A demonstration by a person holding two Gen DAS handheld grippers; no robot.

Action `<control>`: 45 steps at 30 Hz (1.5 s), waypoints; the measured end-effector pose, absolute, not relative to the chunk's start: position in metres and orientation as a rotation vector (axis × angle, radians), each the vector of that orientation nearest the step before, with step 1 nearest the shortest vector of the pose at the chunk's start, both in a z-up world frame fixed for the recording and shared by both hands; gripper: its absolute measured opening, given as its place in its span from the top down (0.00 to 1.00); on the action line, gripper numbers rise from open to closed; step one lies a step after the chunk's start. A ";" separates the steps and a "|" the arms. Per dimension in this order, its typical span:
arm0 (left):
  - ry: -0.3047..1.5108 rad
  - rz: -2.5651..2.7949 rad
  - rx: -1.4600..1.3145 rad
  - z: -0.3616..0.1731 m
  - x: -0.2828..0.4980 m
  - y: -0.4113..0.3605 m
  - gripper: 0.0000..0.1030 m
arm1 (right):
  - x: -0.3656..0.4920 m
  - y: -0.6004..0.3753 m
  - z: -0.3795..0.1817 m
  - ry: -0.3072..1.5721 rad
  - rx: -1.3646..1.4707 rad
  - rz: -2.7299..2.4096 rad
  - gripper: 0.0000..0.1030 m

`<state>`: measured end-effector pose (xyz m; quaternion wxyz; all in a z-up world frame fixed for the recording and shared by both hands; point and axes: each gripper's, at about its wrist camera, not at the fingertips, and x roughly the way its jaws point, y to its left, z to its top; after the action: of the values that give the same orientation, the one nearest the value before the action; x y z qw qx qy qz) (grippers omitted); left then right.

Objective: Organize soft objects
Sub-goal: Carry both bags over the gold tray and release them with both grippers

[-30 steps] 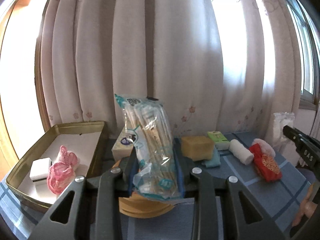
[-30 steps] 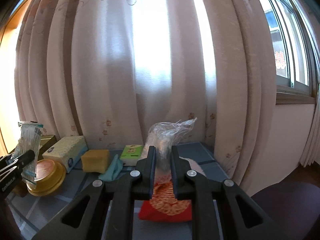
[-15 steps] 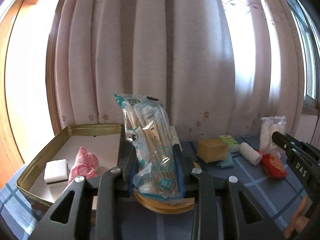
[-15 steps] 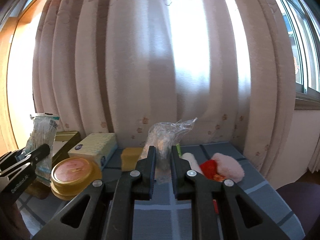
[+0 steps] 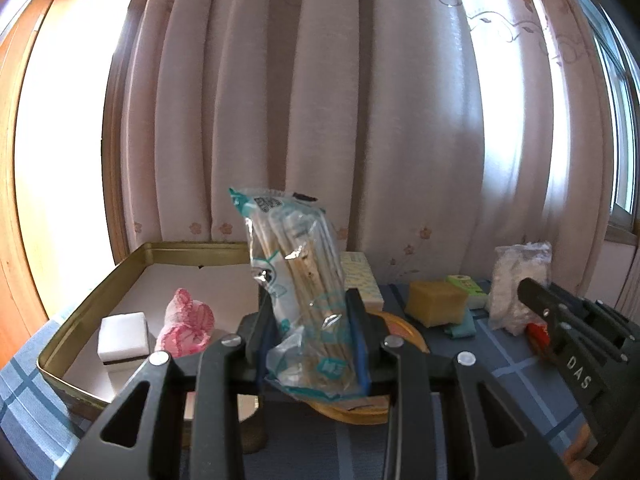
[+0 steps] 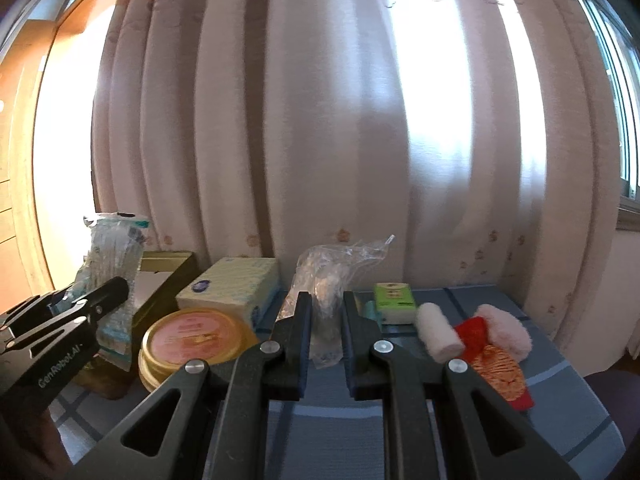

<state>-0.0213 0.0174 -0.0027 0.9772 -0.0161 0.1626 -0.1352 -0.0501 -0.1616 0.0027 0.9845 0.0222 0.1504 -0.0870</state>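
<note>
My left gripper [image 5: 312,312] is shut on a clear packet of cotton swabs [image 5: 296,264], held upright above the table; the same packet [image 6: 114,256] shows at the left of the right wrist view. My right gripper [image 6: 327,304] is shut on a crinkled clear plastic bag of white cotton [image 6: 332,276], also seen at the right as the bag [image 5: 516,280]. A gold tin tray [image 5: 80,332] at the left holds a white sponge block [image 5: 124,340] and a pink mesh puff [image 5: 186,320].
On the blue checked tablecloth [image 6: 560,392] lie a yellow sponge [image 5: 436,304], a tissue box [image 6: 232,288], a round gold tin lid [image 6: 192,340], a green packet [image 6: 394,300], a white roll [image 6: 438,332], a red pouch [image 6: 496,368] and a pink fluffy pad [image 6: 504,328]. Curtains hang behind.
Both grippers have shifted left with their loads. The gold tray sits more central in the left wrist view, and the right gripper with its bag has come further into that view.
</note>
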 end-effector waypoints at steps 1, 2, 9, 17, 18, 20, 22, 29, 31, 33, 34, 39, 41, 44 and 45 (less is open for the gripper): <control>0.326 -0.271 -0.030 -0.003 -0.022 0.019 0.70 | -0.048 -0.159 0.003 0.304 0.046 -0.166 0.85; 0.323 -0.271 -0.027 -0.002 -0.023 0.022 0.70 | -0.046 -0.155 0.003 0.306 0.049 -0.154 0.85; 0.324 -0.214 -0.003 0.008 -0.019 0.056 0.70 | -0.016 -0.109 0.019 0.315 0.046 -0.004 0.85; 0.392 -0.191 -0.019 0.038 0.023 0.115 0.70 | 0.042 -0.057 0.051 0.327 0.028 0.119 0.85; 0.404 -0.189 -0.016 0.041 0.030 0.120 0.70 | 0.051 -0.051 0.053 0.338 0.031 0.132 0.85; 0.445 -0.196 -0.016 0.044 0.048 0.130 0.70 | 0.068 -0.044 0.055 0.361 0.035 0.148 0.85; 0.486 -0.192 -0.005 0.045 0.066 0.136 0.70 | 0.086 -0.034 0.056 0.385 0.034 0.159 0.85; 0.587 -0.187 0.002 0.043 0.119 0.147 0.70 | 0.138 -0.014 0.054 0.469 0.038 0.176 0.85; 0.617 -0.181 0.002 0.040 0.131 0.148 0.70 | 0.154 -0.011 0.052 0.510 0.042 0.178 0.85; 0.657 -0.177 -0.001 0.035 0.144 0.148 0.70 | 0.171 -0.005 0.046 0.562 0.042 0.193 0.85; 0.676 -0.173 -0.001 0.033 0.152 0.146 0.70 | 0.176 -0.004 0.044 0.578 0.042 0.200 0.85; 0.748 -0.138 0.006 0.024 0.176 0.145 0.70 | 0.202 0.002 0.031 0.673 0.045 0.199 0.85; 0.766 -0.126 0.018 0.021 0.183 0.140 0.70 | 0.209 0.003 0.028 0.707 0.053 0.206 0.85; 0.792 -0.109 0.048 0.017 0.190 0.132 0.70 | 0.221 0.005 0.022 0.752 0.058 0.217 0.85; 0.800 -0.108 0.054 0.016 0.192 0.130 0.70 | 0.224 0.005 0.021 0.766 0.059 0.217 0.85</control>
<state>0.1918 0.1300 0.0161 0.9192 0.0262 0.3893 -0.0526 0.2240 0.0051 0.0208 0.9214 0.0288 0.3728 0.1055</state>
